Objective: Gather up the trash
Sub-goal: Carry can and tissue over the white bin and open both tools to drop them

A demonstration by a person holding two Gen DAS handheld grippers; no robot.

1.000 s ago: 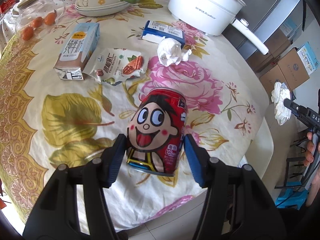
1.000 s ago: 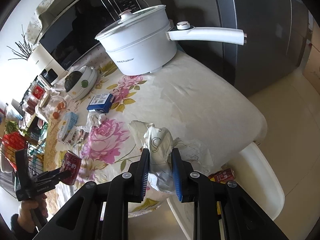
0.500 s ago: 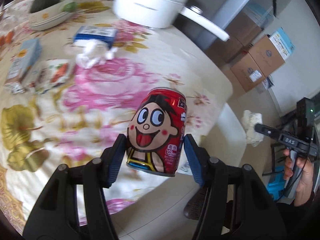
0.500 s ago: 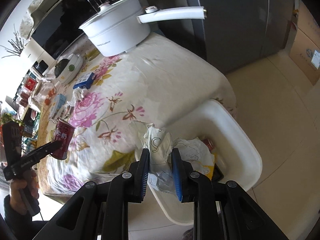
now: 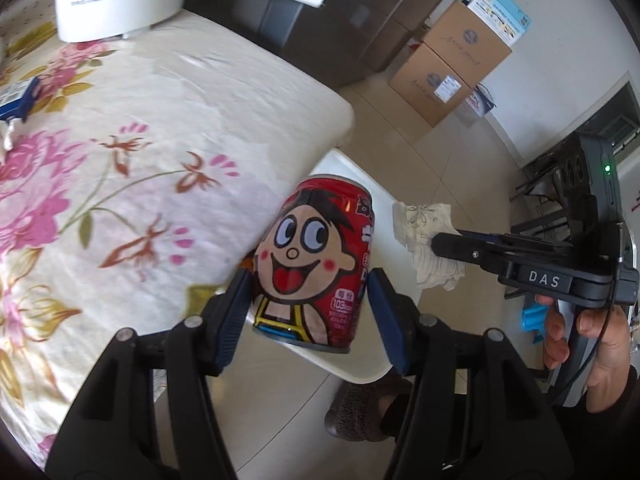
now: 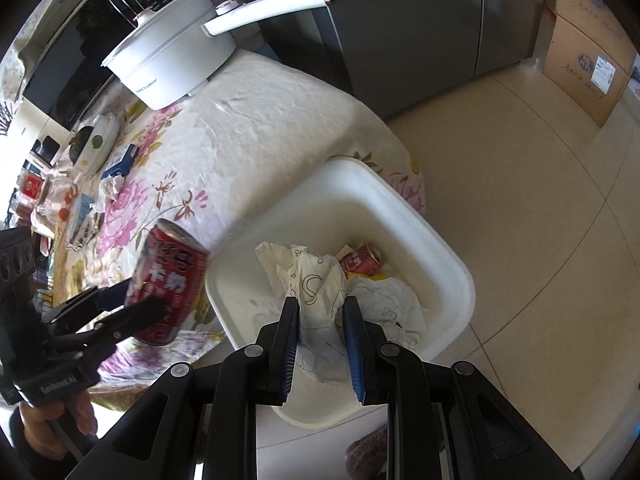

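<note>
Gripping a red can (image 5: pixel 316 264) with a cartoon face, the left hand-held gripper (image 5: pixel 310 312) has its blue pads clamped on the can's two sides. It holds the can slightly tilted in the air, over the edge of the flowered tabletop (image 5: pixel 120 168) and the near rim of a white bin (image 6: pixel 452 264) that stands on the floor against the tabletop. On the tabletop to the left lie a blue packet (image 6: pixel 120 162), a crumpled tissue (image 6: pixel 110 186) and a milk carton (image 6: pixel 80 216), with a white pot (image 6: pixel 172 64) at the far end.

To the right, the right hand-held gripper (image 6: pixel 320 332) is clamped on a wad of crumpled white paper (image 6: pixel 316 292) with black line drawings, held over the open bin. Inside the bin lie another red can (image 6: pixel 362 258), more crumpled paper (image 6: pixel 390 304) and a yellow scrap. In the left wrist view a hand (image 5: pixel 588 340) holds this gripper's handle, with cardboard boxes (image 5: pixel 452 60) on the floor beyond.
</note>
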